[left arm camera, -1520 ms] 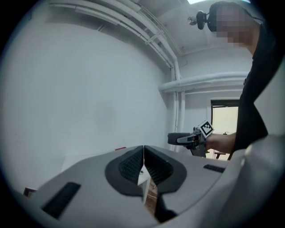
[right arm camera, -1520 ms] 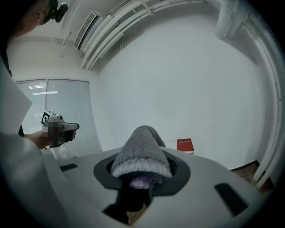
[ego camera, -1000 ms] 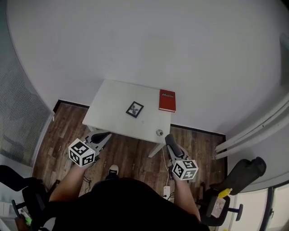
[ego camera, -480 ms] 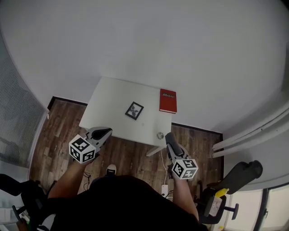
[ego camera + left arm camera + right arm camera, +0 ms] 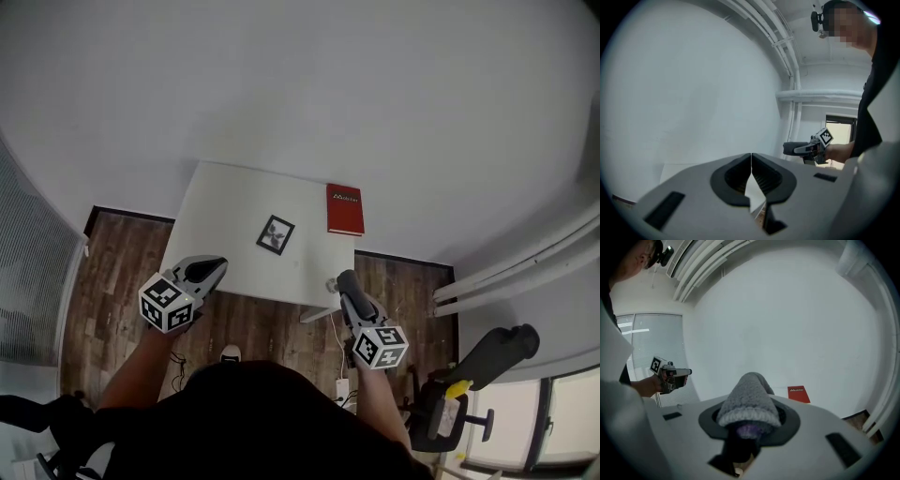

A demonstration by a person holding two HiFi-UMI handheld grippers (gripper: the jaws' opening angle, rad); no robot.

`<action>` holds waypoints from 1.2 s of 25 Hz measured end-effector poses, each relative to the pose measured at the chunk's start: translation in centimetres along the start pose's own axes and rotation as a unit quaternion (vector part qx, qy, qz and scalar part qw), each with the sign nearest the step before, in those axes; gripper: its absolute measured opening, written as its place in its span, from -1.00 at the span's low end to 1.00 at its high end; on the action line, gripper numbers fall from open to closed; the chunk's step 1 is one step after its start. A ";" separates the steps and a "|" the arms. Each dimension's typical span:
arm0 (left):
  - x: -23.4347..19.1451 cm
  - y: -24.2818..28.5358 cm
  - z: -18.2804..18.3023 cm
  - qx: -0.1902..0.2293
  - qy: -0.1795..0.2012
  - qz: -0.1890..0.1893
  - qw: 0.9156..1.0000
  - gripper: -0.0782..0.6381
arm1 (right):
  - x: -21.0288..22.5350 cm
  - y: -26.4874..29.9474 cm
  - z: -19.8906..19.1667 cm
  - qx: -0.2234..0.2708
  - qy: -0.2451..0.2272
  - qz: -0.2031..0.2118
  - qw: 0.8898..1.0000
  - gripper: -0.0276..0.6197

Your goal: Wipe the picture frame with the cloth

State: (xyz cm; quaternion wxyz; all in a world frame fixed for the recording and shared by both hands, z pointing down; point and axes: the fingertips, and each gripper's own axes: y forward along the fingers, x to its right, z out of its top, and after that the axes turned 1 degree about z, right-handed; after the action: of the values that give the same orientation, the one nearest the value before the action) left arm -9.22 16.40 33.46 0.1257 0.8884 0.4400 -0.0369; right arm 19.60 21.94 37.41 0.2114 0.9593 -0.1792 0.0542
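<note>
Picture frame [image 5: 276,234] lying flat at middle of table [image 5: 225,197], near red book [image 5: 344,208]. Right claw [image 5: 346,279] gripping grey cloth [image 5: 749,401]; left claw [image 5: 212,269] fully closed, holding nothing. Likely risk: unsteadied frame sliding toward edge under wiping pressure.

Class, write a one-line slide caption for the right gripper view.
Right gripper shut on a grey fuzzy cloth, red rectangular book ahead, left gripper at the side.
</note>
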 end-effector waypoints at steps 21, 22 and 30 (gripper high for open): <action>-8.3 0.3 1.2 -0.004 0.006 -0.046 0.999 -0.75 | -3.4 5.3 1.8 -0.002 0.014 -0.044 0.999 -0.57; -8.7 0.2 1.2 -0.004 0.005 -0.047 0.999 -0.75 | -3.6 5.6 1.8 -0.002 0.014 -0.044 0.999 -0.57; -11.8 -0.5 0.8 -0.008 -0.003 -0.050 0.999 -0.75 | -5.1 8.1 2.7 -0.007 0.015 -0.048 0.999 -0.57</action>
State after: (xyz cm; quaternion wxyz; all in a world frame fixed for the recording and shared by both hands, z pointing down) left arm -16.79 7.32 34.68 0.1324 0.8643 0.4835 -0.0423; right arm 11.95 15.60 37.21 0.2230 0.9644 -0.1302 0.0576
